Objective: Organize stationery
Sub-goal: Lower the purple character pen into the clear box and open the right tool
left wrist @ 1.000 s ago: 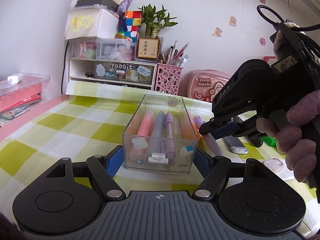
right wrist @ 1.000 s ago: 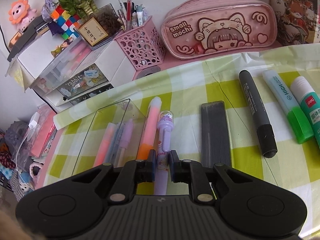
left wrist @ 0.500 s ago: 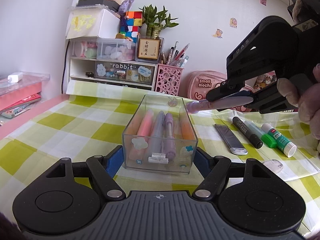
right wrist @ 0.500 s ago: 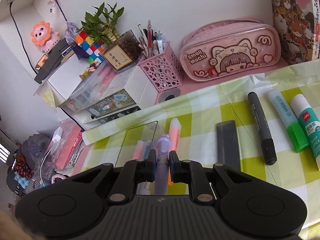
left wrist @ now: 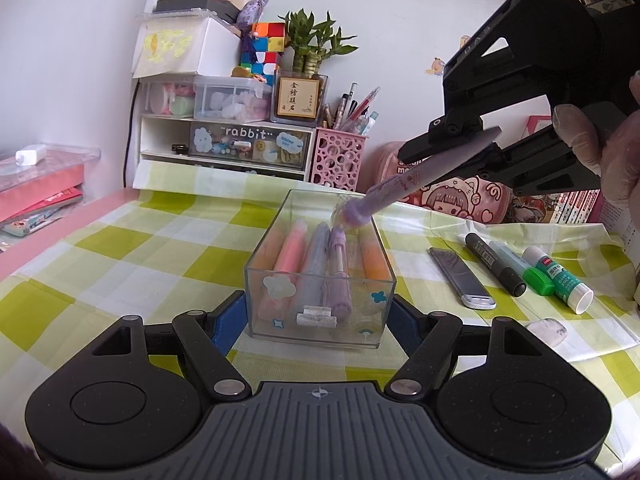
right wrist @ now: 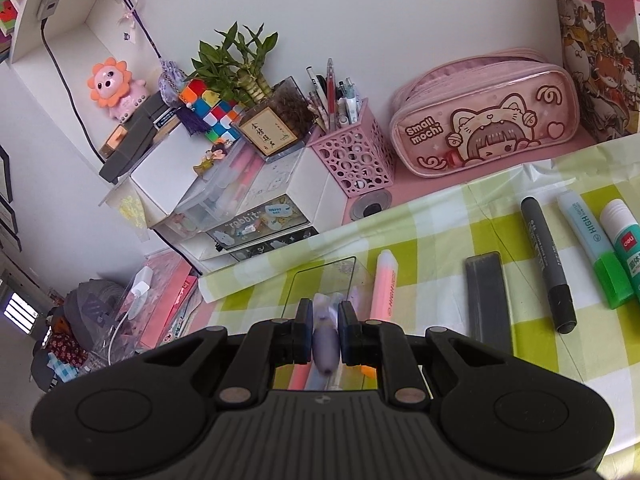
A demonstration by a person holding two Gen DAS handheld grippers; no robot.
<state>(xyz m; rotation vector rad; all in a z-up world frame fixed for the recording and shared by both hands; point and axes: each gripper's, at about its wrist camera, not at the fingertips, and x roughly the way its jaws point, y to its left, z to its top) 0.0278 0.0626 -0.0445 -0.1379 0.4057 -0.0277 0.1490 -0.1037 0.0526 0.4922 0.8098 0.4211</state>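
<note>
From the left wrist, the left gripper clamps the clear box while the purple pen tilts over its far rim and could catch there; from the right wrist, the right gripper pinches that pen near its tail, so it may pivot.

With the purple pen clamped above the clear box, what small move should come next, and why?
Probably lower the right gripper so the purple pen tips down into the clear box. Its cap end already hangs over the far rim, and the left gripper grips the box's near end.
</note>
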